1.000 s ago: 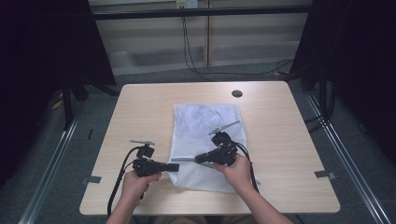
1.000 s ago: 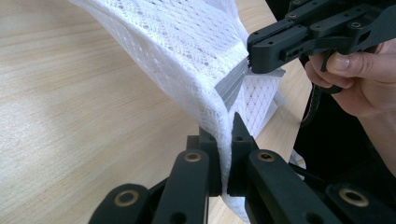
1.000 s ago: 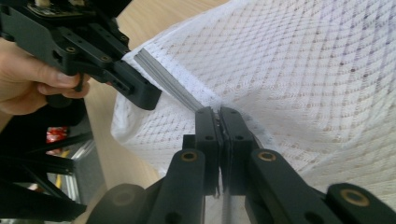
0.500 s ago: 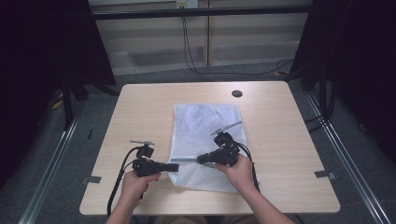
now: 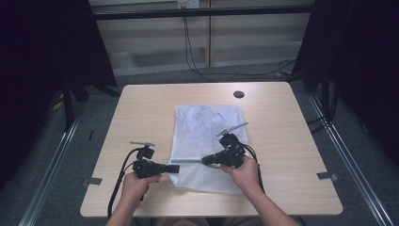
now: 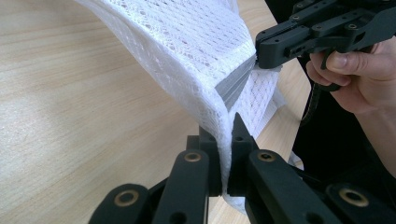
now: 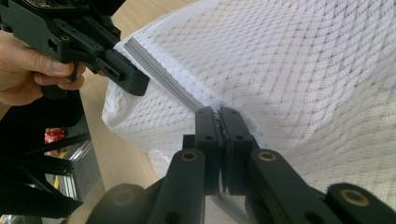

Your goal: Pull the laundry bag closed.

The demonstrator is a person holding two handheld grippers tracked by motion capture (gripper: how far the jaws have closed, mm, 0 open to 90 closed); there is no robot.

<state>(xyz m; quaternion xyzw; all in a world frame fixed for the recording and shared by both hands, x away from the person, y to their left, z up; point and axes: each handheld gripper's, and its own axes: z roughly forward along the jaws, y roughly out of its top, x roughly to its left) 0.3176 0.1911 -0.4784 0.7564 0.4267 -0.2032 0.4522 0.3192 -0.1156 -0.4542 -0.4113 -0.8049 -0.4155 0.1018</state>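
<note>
White mesh laundry bag (image 5: 205,141) pinched at its grey zip edge (image 5: 188,161) by both grippers.

High view: left gripper (image 5: 175,167) and right gripper (image 5: 205,161) clamp the edge, tips near each other over the pale wooden table (image 5: 141,108).
Left gripper view: jaws closed on mesh (image 6: 205,65).
Right gripper view: jaws closed on the zip edge (image 7: 163,74).

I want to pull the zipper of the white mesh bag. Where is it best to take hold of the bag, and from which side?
Grip the mesh bag on its grey zipper band, one gripper at each end, coming in level from the sides. The band is stiffer than the loose net and is lifted off the table. The left gripper and right gripper already pinch it this way.
</note>
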